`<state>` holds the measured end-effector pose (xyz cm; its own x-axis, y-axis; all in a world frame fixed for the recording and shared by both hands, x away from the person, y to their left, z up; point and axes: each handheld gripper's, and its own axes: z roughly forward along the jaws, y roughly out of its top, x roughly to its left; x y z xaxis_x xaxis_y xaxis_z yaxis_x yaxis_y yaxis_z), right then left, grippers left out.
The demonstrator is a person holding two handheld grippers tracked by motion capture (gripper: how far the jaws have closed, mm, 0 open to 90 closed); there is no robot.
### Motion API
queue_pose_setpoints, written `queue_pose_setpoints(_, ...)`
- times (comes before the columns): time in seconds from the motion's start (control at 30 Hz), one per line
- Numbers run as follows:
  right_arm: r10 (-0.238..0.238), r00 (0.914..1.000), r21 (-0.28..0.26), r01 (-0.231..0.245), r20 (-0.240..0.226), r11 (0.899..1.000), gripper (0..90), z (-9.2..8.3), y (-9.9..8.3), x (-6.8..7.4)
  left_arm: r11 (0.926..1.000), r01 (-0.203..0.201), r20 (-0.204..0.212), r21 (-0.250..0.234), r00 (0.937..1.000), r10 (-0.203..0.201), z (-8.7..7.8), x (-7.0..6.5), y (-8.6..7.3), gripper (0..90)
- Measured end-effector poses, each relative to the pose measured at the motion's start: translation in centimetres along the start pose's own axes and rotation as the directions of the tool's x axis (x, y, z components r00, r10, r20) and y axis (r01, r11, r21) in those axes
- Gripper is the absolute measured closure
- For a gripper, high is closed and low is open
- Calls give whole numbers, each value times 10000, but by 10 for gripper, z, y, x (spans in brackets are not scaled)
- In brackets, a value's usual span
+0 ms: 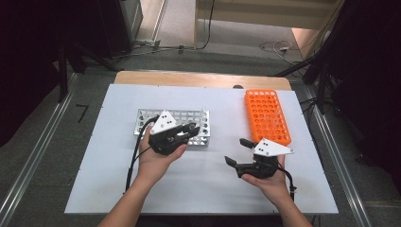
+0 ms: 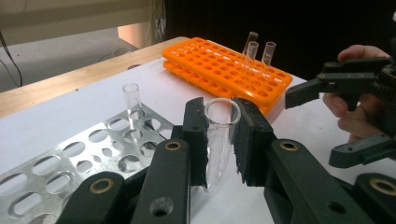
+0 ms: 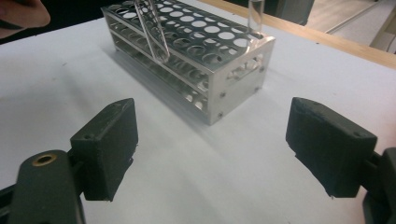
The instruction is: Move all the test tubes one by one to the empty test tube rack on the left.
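A clear, glossy glass-like tube [image 2: 219, 140] is clamped between matt black, rough-faced pads [image 2: 196, 135] of the left gripper [image 1: 182, 133]. Beside the tube, a bright, polished metal rack [image 3: 196, 51] with punched holes is seen. Beyond the tube, a smooth orange plastic rack [image 2: 224, 70] is set on a matt white sheet [image 1: 203, 175], itself laid over pale wood [image 1: 198, 79].

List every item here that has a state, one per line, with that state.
Left tongs: shut on the clear tube.
Clear tube: held near its open mouth, empty, out of any rack.
Right tongs: open, nothing between the pads.
Metal rack: upright on the table, one tube standing at a corner.
Orange rack: three tubes standing at one end, other holes empty.
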<state>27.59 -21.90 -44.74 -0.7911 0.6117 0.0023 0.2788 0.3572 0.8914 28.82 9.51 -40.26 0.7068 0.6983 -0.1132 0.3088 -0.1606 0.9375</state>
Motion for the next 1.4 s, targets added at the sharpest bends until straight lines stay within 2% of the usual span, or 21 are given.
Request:
queue_pose_setpoints(0.17,168,9995,8,-168,274,9999,76,-10,-5,-6,10000,19,-102,-29,9999,-19,1,10,8,761)
queue_pose_setpoints(0.43,438,9984,41,-439,366,9990,0,-24,-13,-17,9999,-112,-376,-92,9992,109,3,21,23,761)
queue_pose_setpoints(0.77,596,9976,-100,-593,362,9982,0,-27,-16,-25,9999,-48,-698,-104,9975,40,12,40,32,761)
queue_pose_setpoints(1.13,613,9972,-92,-610,427,9981,0,-28,-18,-28,10000,19,-958,-53,9954,-24,36,53,37,761)
queue_pose_setpoints(1.4,696,9967,-131,-691,422,9975,0,-29,-18,-30,9999,100,-1115,-16,9937,-102,52,59,34,761)
